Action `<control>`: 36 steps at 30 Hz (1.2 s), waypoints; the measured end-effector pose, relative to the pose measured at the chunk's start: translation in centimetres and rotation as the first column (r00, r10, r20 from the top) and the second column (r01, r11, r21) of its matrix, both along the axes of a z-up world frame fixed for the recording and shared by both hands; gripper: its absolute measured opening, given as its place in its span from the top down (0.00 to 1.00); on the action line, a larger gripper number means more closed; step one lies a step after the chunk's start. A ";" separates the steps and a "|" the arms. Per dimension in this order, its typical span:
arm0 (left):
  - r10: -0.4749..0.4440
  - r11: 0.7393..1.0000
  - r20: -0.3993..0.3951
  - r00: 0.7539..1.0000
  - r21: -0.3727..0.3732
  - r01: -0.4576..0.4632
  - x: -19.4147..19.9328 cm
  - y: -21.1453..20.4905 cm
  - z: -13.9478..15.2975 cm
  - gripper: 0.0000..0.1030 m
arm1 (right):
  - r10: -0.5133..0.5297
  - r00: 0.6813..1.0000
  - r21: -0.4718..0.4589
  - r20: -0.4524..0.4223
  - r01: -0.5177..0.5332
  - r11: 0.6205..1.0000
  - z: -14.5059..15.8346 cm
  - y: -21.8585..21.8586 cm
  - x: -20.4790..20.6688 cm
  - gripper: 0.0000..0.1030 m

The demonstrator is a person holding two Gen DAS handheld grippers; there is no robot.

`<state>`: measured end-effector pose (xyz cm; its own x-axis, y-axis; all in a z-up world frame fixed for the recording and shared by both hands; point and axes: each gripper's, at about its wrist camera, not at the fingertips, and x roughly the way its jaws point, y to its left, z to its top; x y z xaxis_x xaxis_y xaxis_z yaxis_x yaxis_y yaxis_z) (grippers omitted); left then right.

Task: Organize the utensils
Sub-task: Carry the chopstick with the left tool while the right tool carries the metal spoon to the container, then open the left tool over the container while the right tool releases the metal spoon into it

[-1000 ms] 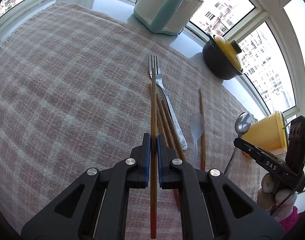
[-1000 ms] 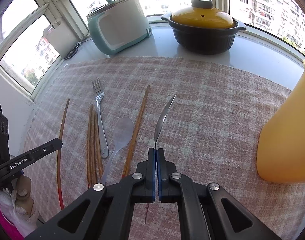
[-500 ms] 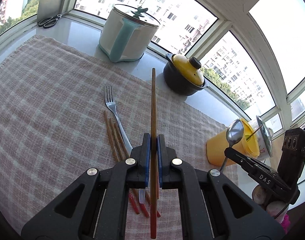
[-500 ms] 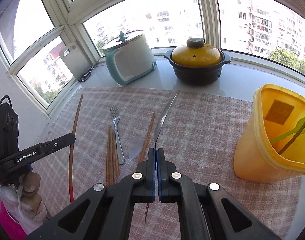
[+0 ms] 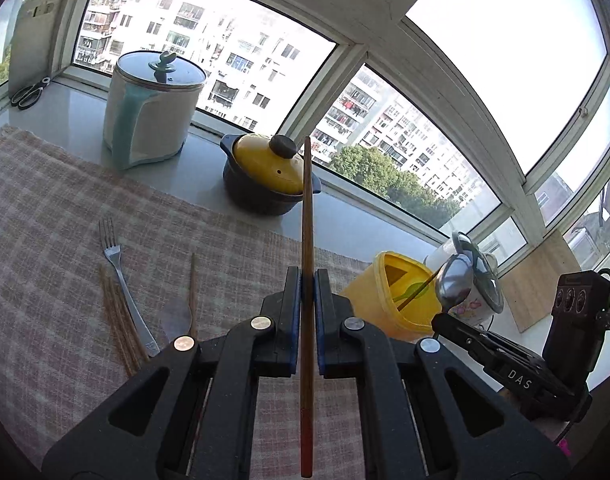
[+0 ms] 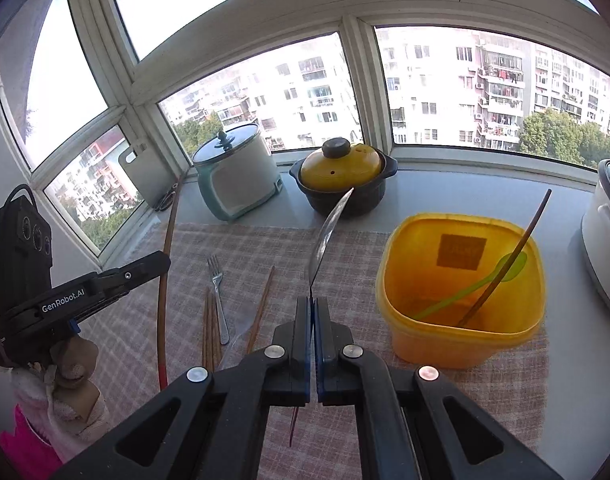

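Left gripper (image 5: 307, 322): fingers are pressed onto a wooden chopstick (image 5: 307, 240), which is held clear of the bench with its long axis running along the fingers.
Loose utensils: a fork (image 6: 218, 292), three chopsticks (image 6: 209, 330) and one more chopstick (image 6: 261, 308) are left lying on the checked cloth (image 6: 265, 248), roughly parallel.
Right gripper (image 6: 313, 346): fingers are closed on the handle of a metal spoon (image 6: 328, 236), bowl forward.
Yellow container (image 6: 457, 340): set ahead and right of the right gripper, nearer to it than to the left; a green spoon (image 6: 471, 290) and a chopstick (image 6: 517, 248) are leaned inside.
Coming move: judged to be a rightward carry and drop.
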<state>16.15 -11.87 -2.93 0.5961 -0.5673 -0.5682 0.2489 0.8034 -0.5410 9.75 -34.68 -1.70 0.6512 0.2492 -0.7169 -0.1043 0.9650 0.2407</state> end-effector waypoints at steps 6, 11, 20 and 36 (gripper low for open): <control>-0.036 0.999 0.030 0.999 -0.026 0.036 0.7 -4.1 1.3 0.96 | -0.049 0.998 -0.004 0.039 0.049 0.999 1.9 -3.8 -0.8 1.00; -0.055 0.998 0.060 0.997 -0.027 0.057 1.5 -7.6 2.1 0.96 | -0.083 0.994 -0.014 0.067 0.084 0.996 3.1 -6.7 -1.0 1.00; -0.066 0.997 0.077 0.995 -0.029 0.069 3.8 -12.7 2.3 0.96 | -0.110 0.989 0.004 0.096 0.111 0.994 4.1 -10.6 -0.1 1.00; -0.023 0.999 0.107 0.994 0.030 0.020 7.8 -17.1 1.3 0.96 | -0.129 0.986 0.028 0.102 0.127 0.992 3.1 -13.7 4.2 1.00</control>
